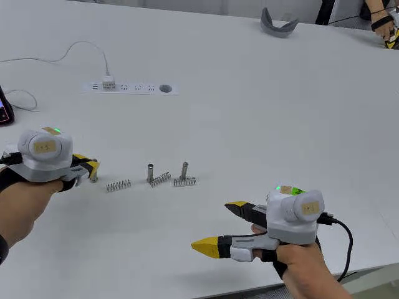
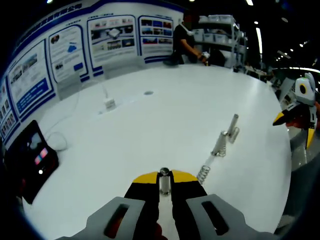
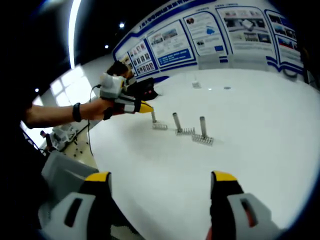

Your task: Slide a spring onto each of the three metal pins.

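Three short metal pins stand in a row on the white table. My left gripper (image 1: 86, 168) (image 2: 164, 181) is shut on the leftmost pin (image 1: 93, 178) (image 2: 164, 183) (image 3: 153, 116). The middle pin (image 1: 150, 172) (image 2: 220, 143) (image 3: 176, 121) and the right pin (image 1: 184, 169) (image 2: 233, 124) (image 3: 202, 126) stand bare. Three springs lie flat by the pins: the left spring (image 1: 118, 185) (image 2: 203, 173) (image 3: 160, 126), the middle spring (image 1: 161, 179) (image 3: 186, 131) and the right spring (image 1: 184, 182) (image 3: 203, 139). My right gripper (image 1: 221, 227) (image 3: 160, 177) is open and holds nothing, well in front of the row.
A white power strip (image 1: 128, 88) with a plugged charger and cable lies behind the pins. A dark device (image 1: 5, 112) sits at the left edge, a grey curved object (image 1: 278, 25) at the far side. The table's front edge (image 1: 262, 288) runs just under my right gripper.
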Tool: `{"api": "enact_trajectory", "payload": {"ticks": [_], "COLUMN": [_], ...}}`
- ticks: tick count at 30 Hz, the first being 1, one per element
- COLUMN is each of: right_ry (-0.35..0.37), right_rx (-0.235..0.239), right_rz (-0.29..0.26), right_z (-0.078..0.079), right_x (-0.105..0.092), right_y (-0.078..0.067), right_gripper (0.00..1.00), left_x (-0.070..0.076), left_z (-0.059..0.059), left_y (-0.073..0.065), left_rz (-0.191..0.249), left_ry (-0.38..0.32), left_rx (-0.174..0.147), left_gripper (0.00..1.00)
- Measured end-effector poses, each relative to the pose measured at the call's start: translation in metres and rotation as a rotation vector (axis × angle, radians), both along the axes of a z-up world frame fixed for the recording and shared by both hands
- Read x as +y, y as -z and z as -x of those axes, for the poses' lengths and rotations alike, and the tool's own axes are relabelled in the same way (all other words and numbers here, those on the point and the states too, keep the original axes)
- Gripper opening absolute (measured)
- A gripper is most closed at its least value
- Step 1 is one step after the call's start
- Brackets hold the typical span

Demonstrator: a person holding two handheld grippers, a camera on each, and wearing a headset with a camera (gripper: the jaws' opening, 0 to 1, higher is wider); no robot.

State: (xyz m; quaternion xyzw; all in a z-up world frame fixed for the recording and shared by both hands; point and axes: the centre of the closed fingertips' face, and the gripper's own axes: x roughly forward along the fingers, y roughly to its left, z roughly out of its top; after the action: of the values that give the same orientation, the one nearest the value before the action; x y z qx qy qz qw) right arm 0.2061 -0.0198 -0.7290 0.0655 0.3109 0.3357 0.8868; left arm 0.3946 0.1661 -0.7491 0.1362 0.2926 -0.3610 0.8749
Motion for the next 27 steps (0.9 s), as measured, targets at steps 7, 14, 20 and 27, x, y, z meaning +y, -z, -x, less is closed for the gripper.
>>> {"api": "enact_trajectory", "payload": {"ticks": [7, 14, 20, 27], "right_ry": [0.002, 0.005, 0.007, 0.013], "right_rx": [0.004, 0.004, 0.005, 0.008], "right_rz": [0.002, 0.003, 0.003, 0.001], "right_z": [0.002, 0.002, 0.004, 0.006], "right_x": [-0.001, -0.002, -0.003, -0.004], "right_y": [0.001, 0.002, 0.002, 0.003], "right_gripper": [0.82, 0.82, 0.82, 0.82], "left_x": [-0.003, -0.011, -0.017, -0.024], "left_z": [0.000, 0.004, 0.007, 0.012], "left_y": [0.000, 0.000, -0.001, -0.001], "left_rz": [0.007, 0.011, 0.016, 0.017], "left_ry": [-0.005, 0.013, 0.022, 0.042], "left_rx": [0.004, 0.004, 0.005, 0.010], "left_gripper": [0.07, 0.07, 0.07, 0.07]}}
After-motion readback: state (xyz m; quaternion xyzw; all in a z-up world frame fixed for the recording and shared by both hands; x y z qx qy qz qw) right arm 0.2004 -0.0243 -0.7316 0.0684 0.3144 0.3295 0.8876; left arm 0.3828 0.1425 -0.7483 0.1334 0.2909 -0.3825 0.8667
